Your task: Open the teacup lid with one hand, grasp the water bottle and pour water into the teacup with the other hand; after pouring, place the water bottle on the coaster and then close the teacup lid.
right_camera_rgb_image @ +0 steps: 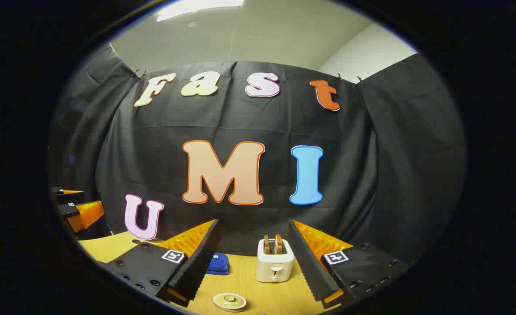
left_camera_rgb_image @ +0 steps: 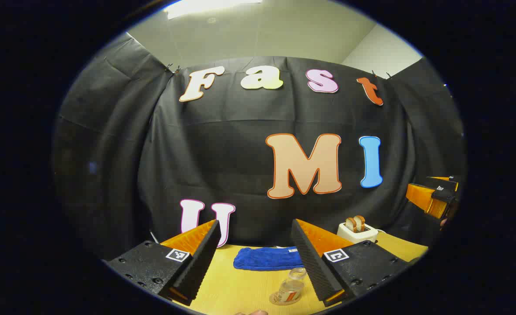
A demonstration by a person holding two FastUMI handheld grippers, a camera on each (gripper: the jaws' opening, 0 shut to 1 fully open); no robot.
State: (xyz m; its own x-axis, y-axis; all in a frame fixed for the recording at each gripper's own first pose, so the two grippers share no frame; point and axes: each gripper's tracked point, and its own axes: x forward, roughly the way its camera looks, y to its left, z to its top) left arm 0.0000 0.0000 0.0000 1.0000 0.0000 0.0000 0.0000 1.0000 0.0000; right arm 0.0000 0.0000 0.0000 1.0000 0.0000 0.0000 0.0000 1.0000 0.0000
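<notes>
Left gripper [left_camera_rgb_image: 255, 245]: held above the tabletop [left_camera_rgb_image: 222, 288], fingers spread wide apart, nothing gripped between them.
Blue cloth [left_camera_rgb_image: 266, 258]: laid flat toward the far edge of the tabletop, seen between the left gripper's fingers in the left gripper view; seen again in the right gripper view [right_camera_rgb_image: 218, 264] beside that gripper's left finger.
Water bottle [left_camera_rgb_image: 293, 284]: clear, stood upright on the coaster [left_camera_rgb_image: 280, 299] near the near edge of the tabletop, just beside the left gripper's right finger.
Toaster [left_camera_rgb_image: 357, 232]: white, two slices of bread held in its slots, placed toward the far right corner of the tabletop; seen in the right gripper view [right_camera_rgb_image: 275, 260] between the fingers.
Teacup lid [right_camera_rgb_image: 229, 301]: round, pale, with a centre knob, seen at the near edge in the right gripper view; whether a cup is under it cannot be told.
Right gripper [right_camera_rgb_image: 253, 245]: raised above the tabletop, fingers set wide apart, nothing held.
</notes>
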